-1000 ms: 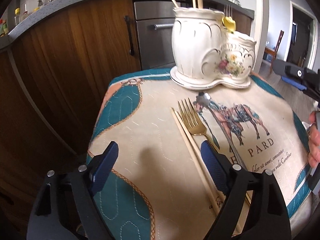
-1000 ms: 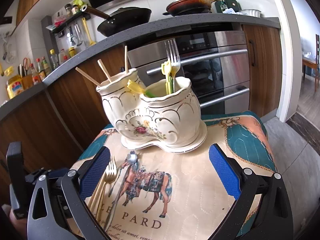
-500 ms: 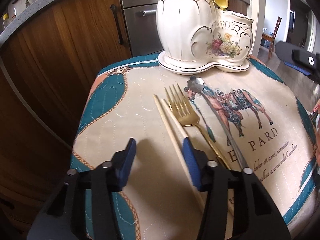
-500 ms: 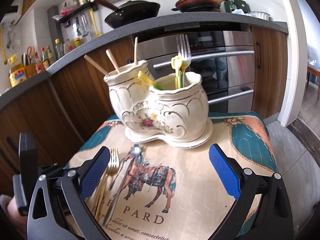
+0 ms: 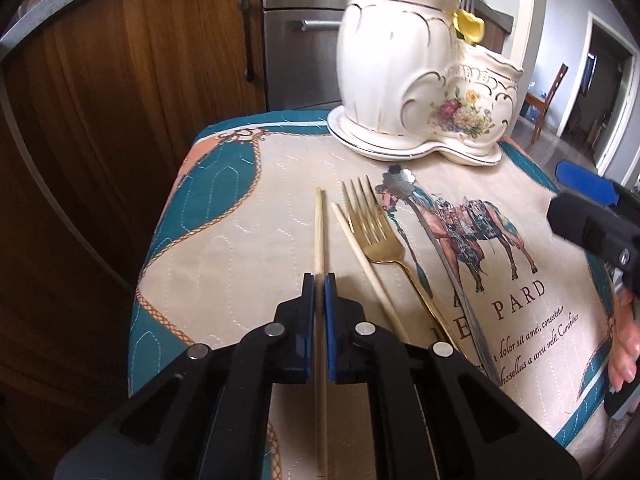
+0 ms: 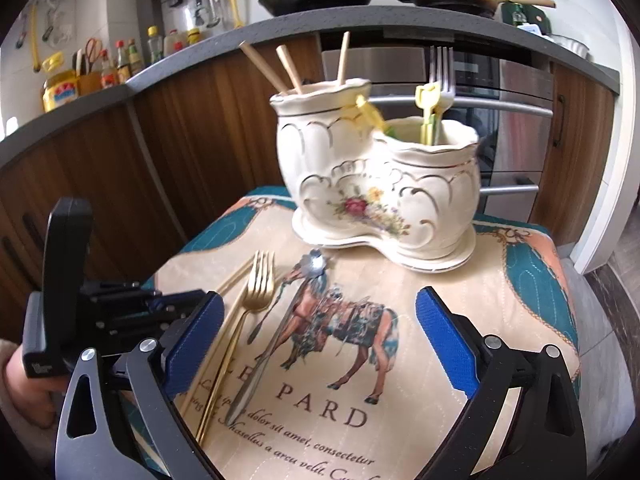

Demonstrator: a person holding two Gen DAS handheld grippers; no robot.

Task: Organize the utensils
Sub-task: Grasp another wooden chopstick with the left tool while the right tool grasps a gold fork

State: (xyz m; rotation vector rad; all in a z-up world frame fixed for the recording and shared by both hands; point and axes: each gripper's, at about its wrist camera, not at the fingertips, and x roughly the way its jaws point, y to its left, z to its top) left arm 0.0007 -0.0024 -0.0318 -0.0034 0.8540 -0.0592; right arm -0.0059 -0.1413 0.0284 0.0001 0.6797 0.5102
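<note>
My left claw (image 5: 319,280) has just snapped shut from wide open and now pinches one chopstick (image 5: 319,232) on the cloth (image 5: 224,248). Its mate (image 5: 368,264), the gold fork (image 5: 374,236) and the spoon (image 5: 436,248) lie alongside. My right claw (image 6: 316,336) gapes empty. I judge the chopstick ready to lift toward the tall pot (image 5: 384,60).

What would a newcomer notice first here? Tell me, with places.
The cream two-pot ceramic holder at the mat's far edge, chopsticks standing in its taller pot. Nearer, the left gripper is shut on one chopstick; beside it lie another chopstick and a gold fork. The right gripper hangs open.
</note>
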